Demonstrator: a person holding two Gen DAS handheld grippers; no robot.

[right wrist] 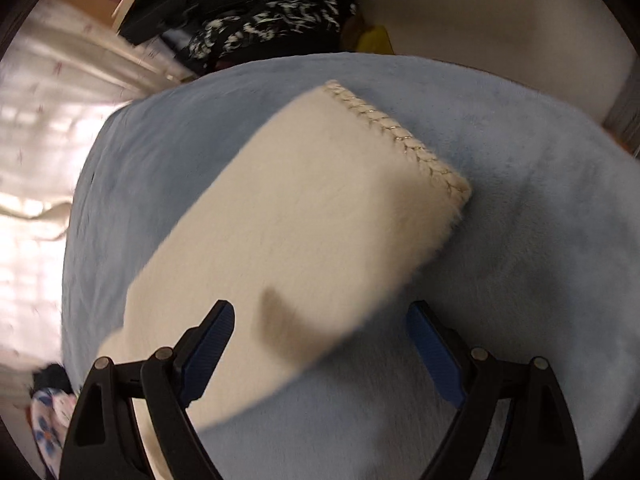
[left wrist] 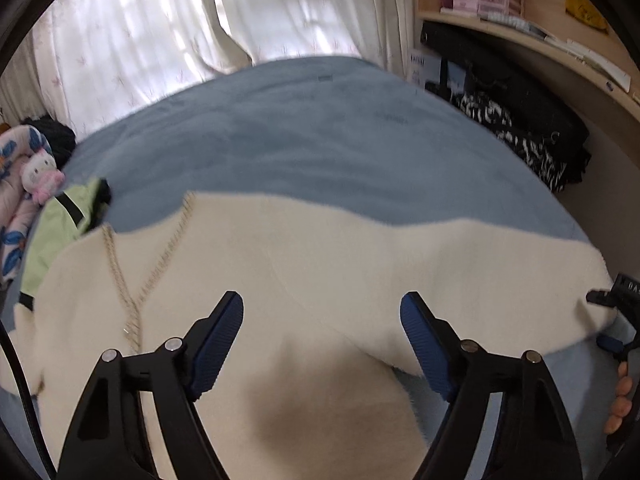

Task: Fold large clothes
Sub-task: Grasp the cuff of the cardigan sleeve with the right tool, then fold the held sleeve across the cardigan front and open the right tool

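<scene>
A cream fluffy garment [left wrist: 320,264] with a braided gold trim [left wrist: 120,280] lies spread on a blue blanket [left wrist: 280,140]. My left gripper [left wrist: 322,312] is open and empty, just above the garment's near part. In the right wrist view a sleeve of the garment [right wrist: 312,216] lies flat on the blanket [right wrist: 520,240], ending in a braided cuff [right wrist: 400,132]. My right gripper [right wrist: 320,320] is open and empty over the sleeve's near edge. It also shows at the right edge of the left wrist view [left wrist: 612,320].
A green garment [left wrist: 68,220] lies at the blanket's left edge beside a plush toy [left wrist: 42,176]. White curtains [left wrist: 160,40] hang behind. Black bags and patterned cloth [left wrist: 532,140] sit under a wooden shelf [left wrist: 520,36] at the right.
</scene>
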